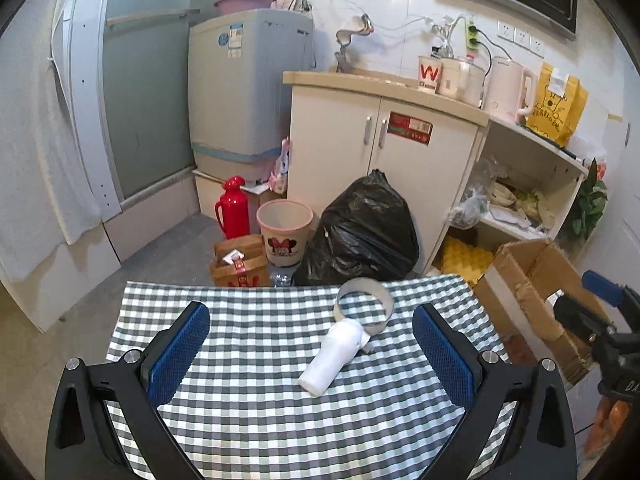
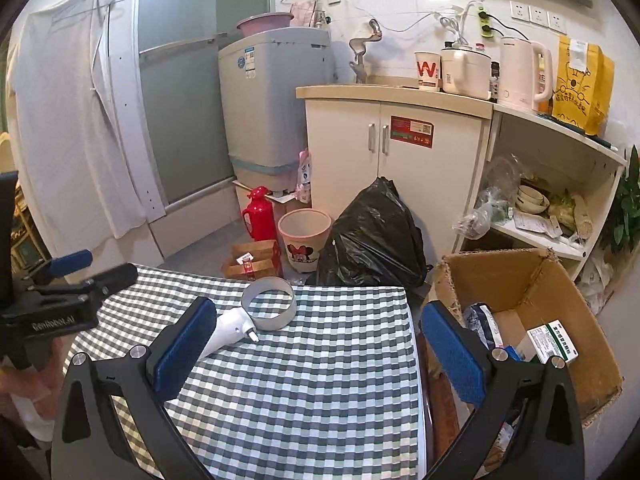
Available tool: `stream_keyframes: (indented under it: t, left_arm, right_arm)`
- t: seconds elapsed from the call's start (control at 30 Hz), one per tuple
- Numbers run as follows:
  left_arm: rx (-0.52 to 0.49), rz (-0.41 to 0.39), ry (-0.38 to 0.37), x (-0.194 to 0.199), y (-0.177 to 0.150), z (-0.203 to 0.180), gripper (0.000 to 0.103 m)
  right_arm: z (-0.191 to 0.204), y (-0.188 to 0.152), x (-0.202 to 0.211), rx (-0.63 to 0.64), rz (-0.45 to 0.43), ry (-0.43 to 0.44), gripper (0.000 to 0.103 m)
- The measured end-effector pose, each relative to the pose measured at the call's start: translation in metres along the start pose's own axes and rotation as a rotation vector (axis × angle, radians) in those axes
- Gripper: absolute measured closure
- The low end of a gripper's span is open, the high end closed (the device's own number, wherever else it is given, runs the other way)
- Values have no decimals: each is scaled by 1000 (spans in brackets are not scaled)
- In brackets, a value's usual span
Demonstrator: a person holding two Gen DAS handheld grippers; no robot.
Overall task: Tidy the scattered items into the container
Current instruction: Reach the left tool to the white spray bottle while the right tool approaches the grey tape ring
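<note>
Left wrist view: left gripper (image 1: 310, 354) jaws spread wide, empty, above checked tablecloth (image 1: 248, 412); white tube-shaped device (image 1: 334, 354) lies between them, nozzle touching grey ring (image 1: 363, 306) behind. Risk: tube rolls if pinched off-centre, or drags ring along. Right gripper (image 2: 316, 348) also spread, empty. Only right wrist view shows inside cardboard box (image 2: 560, 280) w/ medicine box (image 2: 552, 340) already in.

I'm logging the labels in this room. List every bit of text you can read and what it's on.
"W": the paper cup on the counter.
"GenRobot.AI": the left gripper body, right wrist view.
"DA": partial letters on the right gripper body, left wrist view.
Too small or blurred: the yellow bag, cabinet sticker, washing machine labels, green-and-white box in the cardboard box.
</note>
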State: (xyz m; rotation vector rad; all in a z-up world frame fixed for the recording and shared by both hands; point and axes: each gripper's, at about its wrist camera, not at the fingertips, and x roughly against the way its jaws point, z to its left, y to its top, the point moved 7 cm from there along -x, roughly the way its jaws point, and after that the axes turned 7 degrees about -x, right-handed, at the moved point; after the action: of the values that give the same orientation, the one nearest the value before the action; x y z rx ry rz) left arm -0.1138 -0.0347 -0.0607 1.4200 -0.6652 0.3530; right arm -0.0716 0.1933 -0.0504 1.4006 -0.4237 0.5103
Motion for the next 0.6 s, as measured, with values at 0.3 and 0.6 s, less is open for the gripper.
stream_keyframes:
  t: [0.3, 0.6]
  left_arm:
    - [-17, 74, -21, -47, -25, 5, 0]
    - [-66, 142, -58, -88, -42, -10, 0]
  right_arm:
    - [-1, -11, -34, 14, 57, -33, 0]
    - [-10, -22, -69, 17, 103, -47, 0]
